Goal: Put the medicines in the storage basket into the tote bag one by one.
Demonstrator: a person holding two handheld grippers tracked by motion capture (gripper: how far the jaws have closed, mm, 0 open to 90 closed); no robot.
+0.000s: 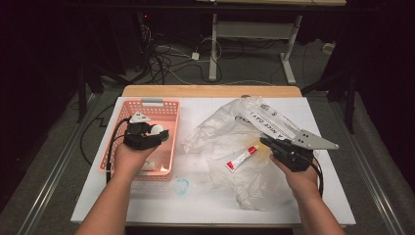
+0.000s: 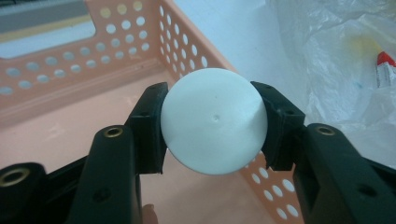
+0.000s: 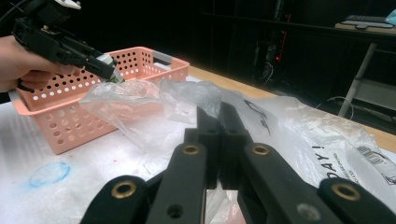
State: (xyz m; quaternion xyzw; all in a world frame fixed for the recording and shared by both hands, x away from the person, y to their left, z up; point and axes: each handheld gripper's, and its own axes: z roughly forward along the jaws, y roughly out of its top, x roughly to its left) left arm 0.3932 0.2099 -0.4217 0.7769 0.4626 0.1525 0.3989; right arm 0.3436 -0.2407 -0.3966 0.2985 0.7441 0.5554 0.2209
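Observation:
My left gripper (image 1: 159, 132) hangs over the pink perforated basket (image 1: 169, 110) and is shut on a white ball (image 1: 156, 129). In the left gripper view the ball (image 2: 210, 112) sits squeezed between both pads above the basket floor (image 2: 56, 135). My right gripper (image 1: 266, 143) rests at the right side of a crumpled clear plastic bag (image 1: 230, 132). Its jaws are shut (image 3: 218, 114) and pinch a fold of the bag (image 3: 196, 95), which stands up at the tips. A red-and-white tube (image 1: 242, 157) lies inside the bag.
A white sheet (image 1: 205, 200) covers the table and carries a blue stain (image 1: 182, 186) near the front. A pale flat item (image 1: 152, 164) lies at the basket's near end. The bag's printed strip (image 1: 274, 120) reaches toward the back right. Cables lie on the floor beyond.

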